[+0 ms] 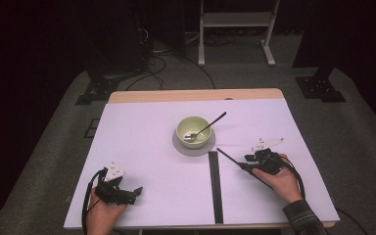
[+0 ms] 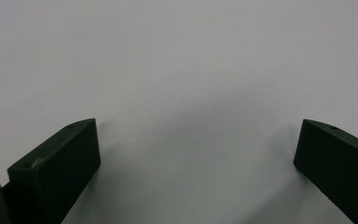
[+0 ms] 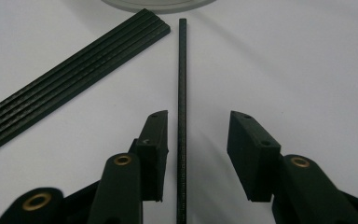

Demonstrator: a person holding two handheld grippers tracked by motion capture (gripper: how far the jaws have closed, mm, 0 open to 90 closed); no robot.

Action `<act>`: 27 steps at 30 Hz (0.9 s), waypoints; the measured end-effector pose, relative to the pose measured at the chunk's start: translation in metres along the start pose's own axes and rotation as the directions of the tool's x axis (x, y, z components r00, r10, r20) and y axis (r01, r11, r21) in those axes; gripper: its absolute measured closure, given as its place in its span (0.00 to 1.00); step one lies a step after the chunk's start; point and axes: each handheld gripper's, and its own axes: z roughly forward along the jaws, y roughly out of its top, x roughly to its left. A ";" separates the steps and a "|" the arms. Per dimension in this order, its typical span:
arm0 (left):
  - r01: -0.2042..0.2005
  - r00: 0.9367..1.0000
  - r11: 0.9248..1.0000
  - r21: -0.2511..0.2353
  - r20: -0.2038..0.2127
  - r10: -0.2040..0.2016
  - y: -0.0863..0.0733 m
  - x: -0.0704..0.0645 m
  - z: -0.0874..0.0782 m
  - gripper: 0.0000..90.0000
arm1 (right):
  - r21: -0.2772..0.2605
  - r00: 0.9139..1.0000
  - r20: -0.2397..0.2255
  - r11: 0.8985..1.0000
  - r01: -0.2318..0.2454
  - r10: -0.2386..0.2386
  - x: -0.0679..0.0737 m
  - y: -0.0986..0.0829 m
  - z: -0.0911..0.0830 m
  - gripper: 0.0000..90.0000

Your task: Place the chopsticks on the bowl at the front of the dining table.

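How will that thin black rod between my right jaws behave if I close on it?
The black rod looks straight and stiff, probably light. Being so narrow, it may roll or slip sideways. The right gripper stands open around it, one jaw nearer.

Passage at table centre obstructed.
The middle is blocked by the bowl and the black strip; open white table is found on the left.

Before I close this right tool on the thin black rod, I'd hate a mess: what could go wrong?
The rod lies against one jaw of the open right tool, so closing may roll it. Its far tip points toward the grey plate under the bowl with the spoon, and a swing could knock them.
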 end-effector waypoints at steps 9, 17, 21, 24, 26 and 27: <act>0.000 1.000 1.000 0.000 0.000 0.000 0.000 0.000 0.000 0.00 | 0.018 1.000 -0.016 1.000 0.001 -0.001 0.001 0.000 0.003 0.77; 0.000 1.000 1.000 0.000 0.000 0.000 0.000 0.000 0.000 0.00 | 0.020 1.000 -0.026 1.000 0.000 0.000 0.001 -0.001 0.003 0.83; 0.001 1.000 1.000 -0.001 0.000 -0.001 0.000 0.000 0.000 0.00 | 0.027 1.000 -0.026 1.000 0.008 -0.008 0.002 -0.001 0.004 0.86; 0.001 1.000 1.000 -0.001 0.000 -0.001 0.000 0.000 0.000 0.00 | 0.030 1.000 -0.027 1.000 0.007 -0.006 0.002 -0.001 0.005 0.88; 0.000 1.000 1.000 0.000 0.000 0.000 0.000 0.000 0.000 0.00 | 0.032 1.000 -0.026 0.999 0.009 -0.008 0.002 -0.001 0.005 0.89; 0.000 1.000 1.000 0.000 0.000 0.000 0.000 0.000 0.000 0.00 | 0.034 1.000 -0.027 0.999 0.007 -0.006 0.003 -0.001 0.005 0.89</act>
